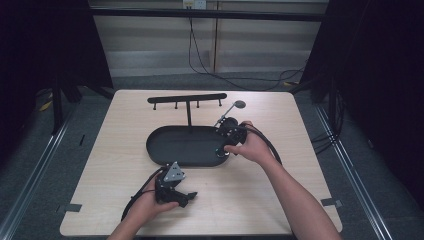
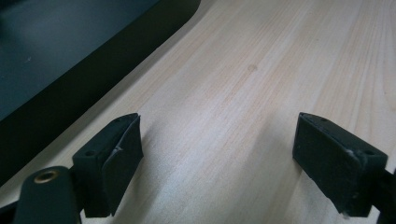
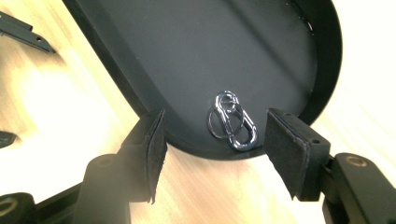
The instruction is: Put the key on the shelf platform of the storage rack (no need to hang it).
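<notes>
A black oval tray (image 1: 165,145) lies on the wooden table, with a T-shaped black stand (image 1: 187,99) rising from its far side. A small silver carabiner clip (image 3: 232,121) lies flat on the tray floor near the rim (image 3: 327,70), between the pads of my right gripper (image 3: 215,149), which stands open and does not touch it. In the high view my right gripper (image 1: 224,150) hovers over the tray's right end. My left gripper (image 1: 189,196) rests near the table's front, open, with bare wood between its pads (image 2: 119,154).
The tray's dark wall (image 2: 93,74) runs just beyond my left gripper. A round-headed metal rod (image 1: 231,110) sticks up behind the right hand. Cables lie on the floor past the table's far edge. Dark curtains stand at both sides.
</notes>
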The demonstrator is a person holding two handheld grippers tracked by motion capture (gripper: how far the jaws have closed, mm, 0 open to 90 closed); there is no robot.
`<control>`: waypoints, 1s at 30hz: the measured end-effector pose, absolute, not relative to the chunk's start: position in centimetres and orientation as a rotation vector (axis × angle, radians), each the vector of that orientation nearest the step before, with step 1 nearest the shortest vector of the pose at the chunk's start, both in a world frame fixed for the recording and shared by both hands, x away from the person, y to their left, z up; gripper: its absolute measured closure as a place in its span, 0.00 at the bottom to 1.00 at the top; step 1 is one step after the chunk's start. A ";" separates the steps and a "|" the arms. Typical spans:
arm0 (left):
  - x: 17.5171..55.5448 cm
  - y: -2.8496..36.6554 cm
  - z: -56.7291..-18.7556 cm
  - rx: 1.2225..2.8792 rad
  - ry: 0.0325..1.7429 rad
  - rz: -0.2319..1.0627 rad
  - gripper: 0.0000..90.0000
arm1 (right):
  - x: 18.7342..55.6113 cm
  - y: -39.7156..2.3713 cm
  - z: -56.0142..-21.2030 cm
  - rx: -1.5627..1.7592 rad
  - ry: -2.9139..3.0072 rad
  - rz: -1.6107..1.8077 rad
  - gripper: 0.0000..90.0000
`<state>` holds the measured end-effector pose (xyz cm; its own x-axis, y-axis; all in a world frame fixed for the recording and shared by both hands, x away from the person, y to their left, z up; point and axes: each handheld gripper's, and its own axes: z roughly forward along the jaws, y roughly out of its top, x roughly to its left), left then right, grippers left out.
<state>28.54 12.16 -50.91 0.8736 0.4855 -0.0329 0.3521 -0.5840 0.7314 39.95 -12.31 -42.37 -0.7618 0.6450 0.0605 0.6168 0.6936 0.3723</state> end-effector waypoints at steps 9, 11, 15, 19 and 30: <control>28.5 12.2 -50.9 2.252 0.600 0.217 0.17 | 39.2 -13.0 -42.1 1.039 2.835 0.594 0.42; 28.5 12.2 -50.9 2.252 0.600 0.217 0.17 | 38.9 -13.2 -42.1 1.045 2.833 0.598 0.42; 28.5 12.2 -50.9 2.252 0.601 0.217 0.17 | 38.6 -13.6 -41.9 1.040 2.831 0.609 0.42; 28.5 12.2 -50.9 2.251 0.600 0.216 0.17 | 38.3 -14.0 -41.8 1.046 2.828 0.617 0.41; 28.5 12.1 -50.9 2.250 0.605 0.215 0.17 | 37.4 -15.1 -41.7 1.048 2.830 0.637 0.40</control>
<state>28.51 12.14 -50.92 0.8723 0.4876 -0.0360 0.3554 -0.5819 0.7315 37.45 -15.10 -41.69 -0.7675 0.6349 0.0880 0.6114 0.6839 0.3981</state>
